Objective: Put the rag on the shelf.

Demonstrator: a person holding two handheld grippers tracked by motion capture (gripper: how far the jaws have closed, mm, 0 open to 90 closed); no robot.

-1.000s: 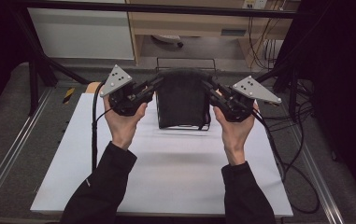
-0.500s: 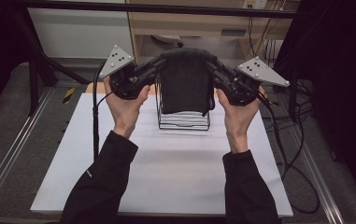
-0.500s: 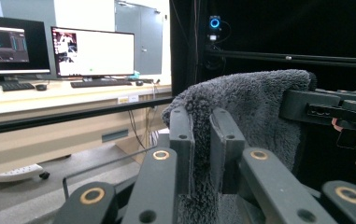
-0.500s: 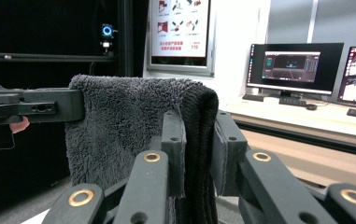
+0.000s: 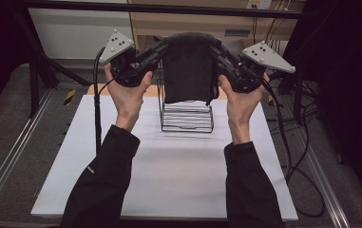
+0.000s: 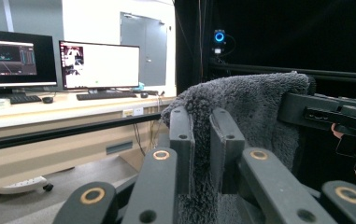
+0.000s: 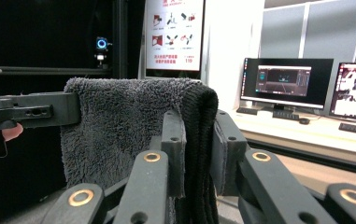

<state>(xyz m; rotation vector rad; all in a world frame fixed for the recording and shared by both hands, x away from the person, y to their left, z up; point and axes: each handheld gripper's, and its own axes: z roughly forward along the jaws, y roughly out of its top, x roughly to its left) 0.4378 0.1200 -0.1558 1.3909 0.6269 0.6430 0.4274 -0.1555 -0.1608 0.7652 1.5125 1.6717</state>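
A dark grey folded towel [image 5: 189, 66] hangs in the air between my two grippers, above a black wire rack [image 5: 187, 114] on the white table [image 5: 169, 180]. My left gripper [image 5: 165, 46] is shut on the towel's upper left corner. In the left gripper view its jaws pinch the fluffy towel [image 6: 255, 121] edge at the left gripper [image 6: 202, 140]. My right gripper [image 5: 214, 48] is shut on the upper right corner. The right gripper view shows the towel [image 7: 119, 126] fold squeezed between the jaws at the right gripper [image 7: 198, 144]. The towel's lower edge hangs just over the rack's top.
A wooden desk [image 5: 193, 21] and a white panel [image 5: 74, 23] stand behind the table. Cables [image 5: 292, 118] trail at the right. Metal rails [image 5: 7, 161] run along both table sides. Monitors [image 6: 98, 63] sit on a desk [image 6: 49, 112] in the background.
Both hands have risen, lifting the towel up off the wire rack, so the rack's lower wires now show beneath it.
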